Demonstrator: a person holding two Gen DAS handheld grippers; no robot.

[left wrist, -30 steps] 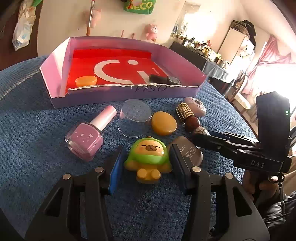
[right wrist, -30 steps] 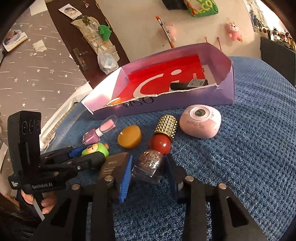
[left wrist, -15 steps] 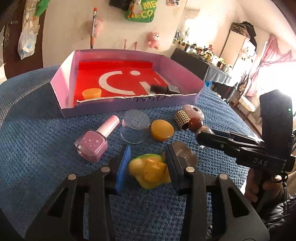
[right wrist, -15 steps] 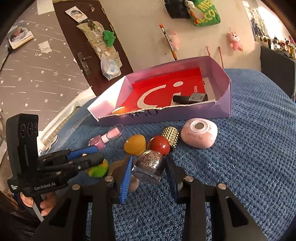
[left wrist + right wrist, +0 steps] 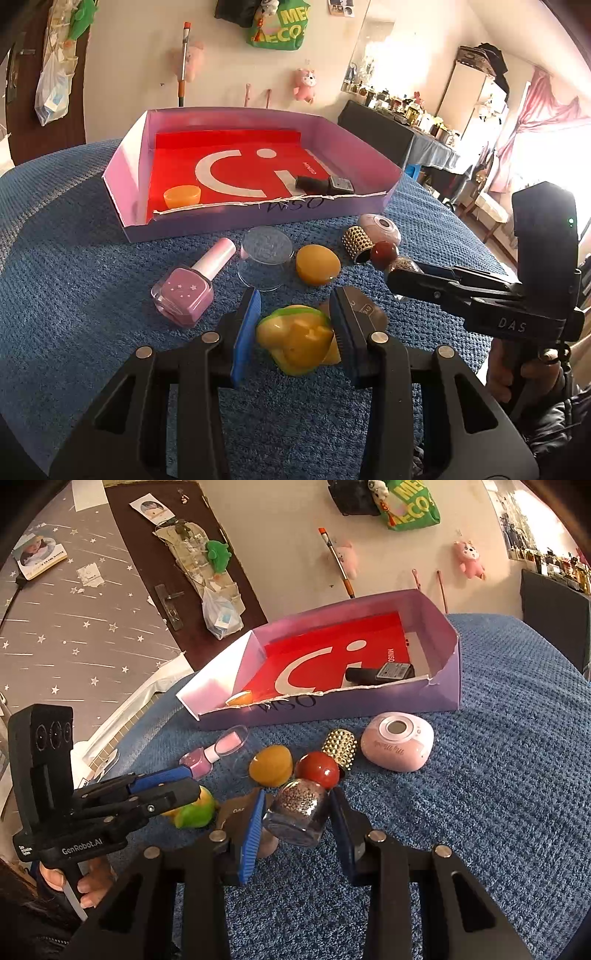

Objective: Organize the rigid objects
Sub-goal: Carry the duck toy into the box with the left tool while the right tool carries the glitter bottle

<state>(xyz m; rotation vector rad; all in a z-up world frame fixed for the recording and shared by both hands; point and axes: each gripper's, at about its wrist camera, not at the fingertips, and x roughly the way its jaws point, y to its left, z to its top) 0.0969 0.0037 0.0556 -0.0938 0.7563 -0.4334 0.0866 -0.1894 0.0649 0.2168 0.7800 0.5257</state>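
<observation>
My left gripper (image 5: 293,306) is shut on a green and yellow toy figure (image 5: 295,343), which is tipped so its yellow underside faces the camera. My right gripper (image 5: 297,797) is shut on a glitter nail polish bottle (image 5: 299,808) with a round red cap (image 5: 317,770). Both sit low over the blue textured cloth (image 5: 74,295), side by side, in front of a purple box (image 5: 258,218) with a red lining. In the box lie an orange cap (image 5: 182,194) and a black bottle (image 5: 323,183).
Between the grippers and the box lie a pink nail polish (image 5: 184,295), a clear round lid (image 5: 264,258), an orange dome (image 5: 317,264), a gold studded cap (image 5: 356,240), a pink oval gadget (image 5: 397,746) and a brown compact (image 5: 369,310). A person's hand (image 5: 88,882) holds each gripper.
The left jaws closed on the toy figure, and it tipped from face-up to underside-up. The right gripper kept its hold on the glitter bottle, whose red cap drew away from the gold cap.
</observation>
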